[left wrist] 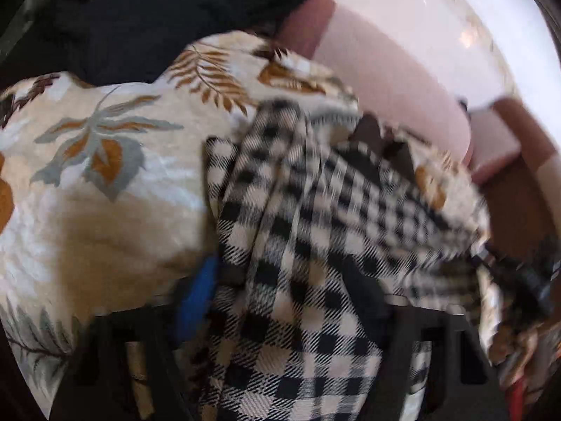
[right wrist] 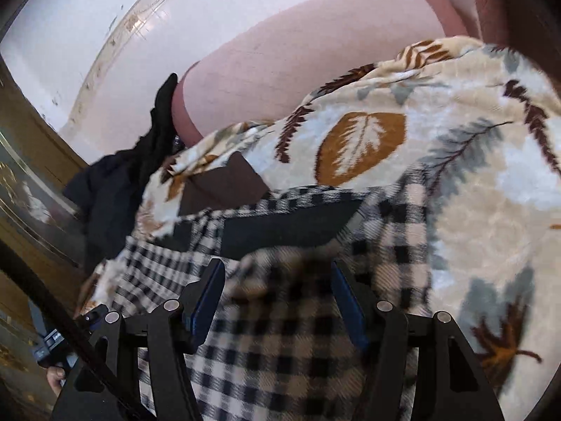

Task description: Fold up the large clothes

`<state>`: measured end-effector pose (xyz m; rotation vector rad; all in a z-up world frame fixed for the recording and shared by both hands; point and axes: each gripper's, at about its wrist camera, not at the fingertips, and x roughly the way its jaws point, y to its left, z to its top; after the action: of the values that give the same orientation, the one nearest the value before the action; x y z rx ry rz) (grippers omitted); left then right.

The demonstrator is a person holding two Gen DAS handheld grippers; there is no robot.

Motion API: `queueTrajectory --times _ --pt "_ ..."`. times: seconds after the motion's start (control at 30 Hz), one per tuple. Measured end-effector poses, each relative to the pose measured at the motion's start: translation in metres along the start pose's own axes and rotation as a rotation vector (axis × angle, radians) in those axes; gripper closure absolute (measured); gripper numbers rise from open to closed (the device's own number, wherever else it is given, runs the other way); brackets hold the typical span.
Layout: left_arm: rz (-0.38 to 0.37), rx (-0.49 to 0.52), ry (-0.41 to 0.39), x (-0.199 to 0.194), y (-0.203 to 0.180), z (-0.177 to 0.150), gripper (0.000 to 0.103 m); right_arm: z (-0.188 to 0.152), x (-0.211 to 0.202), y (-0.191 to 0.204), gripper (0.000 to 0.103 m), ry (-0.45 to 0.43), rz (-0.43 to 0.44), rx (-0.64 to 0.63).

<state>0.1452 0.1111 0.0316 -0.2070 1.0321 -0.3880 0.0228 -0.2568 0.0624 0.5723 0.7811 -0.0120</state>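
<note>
Bunched between the fingers of the left gripper (left wrist: 298,343): checked garment (left wrist: 280,245), draped over the jaws and hiding all but a blue pad (left wrist: 198,301); probably clamped on the cloth, but cannot tell through the blur. Spread ahead of the fingers: leaf-print blanket (left wrist: 105,175), with a black garment (left wrist: 140,17) beyond it, up and left, and a pink cushion (left wrist: 403,80) off to the right.

Seen from the right wrist: right gripper (right wrist: 278,298) standing wide, blue pads clear on both sides, checked cloth lying loose between and under them, not pinched. Leaf-print blanket ahead and to the right, black garment off to the left.

Barely begun: garment crumpled, no fold visible; spreading flat and every fold left.
</note>
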Motion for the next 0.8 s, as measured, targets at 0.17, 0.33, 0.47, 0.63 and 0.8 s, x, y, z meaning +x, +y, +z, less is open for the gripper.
queueTrajectory --times 0.17,0.33,0.47,0.63,0.8 --pt "-0.025 -0.02 0.001 -0.019 -0.003 -0.008 0.088 -0.005 -0.025 -0.014 0.036 -0.032 -0.047 0.033" --pt "-0.047 -0.046 -0.032 -0.061 0.005 -0.025 0.096 -0.01 -0.056 -0.041 0.036 -0.063 -0.086 0.109" --pt "-0.017 -0.016 -0.038 -0.063 0.013 -0.037 0.095 -0.025 -0.074 -0.051 0.036 -0.037 -0.126 0.058" --pt "-0.03 0.007 -0.017 -0.055 0.016 -0.049 0.079 -0.072 -0.079 -0.048 0.036 0.059 -0.125 -0.034" --pt "-0.128 0.001 -0.031 -0.054 0.009 -0.055 0.041 -0.104 -0.062 -0.044 0.036 0.126 -0.177 -0.084"
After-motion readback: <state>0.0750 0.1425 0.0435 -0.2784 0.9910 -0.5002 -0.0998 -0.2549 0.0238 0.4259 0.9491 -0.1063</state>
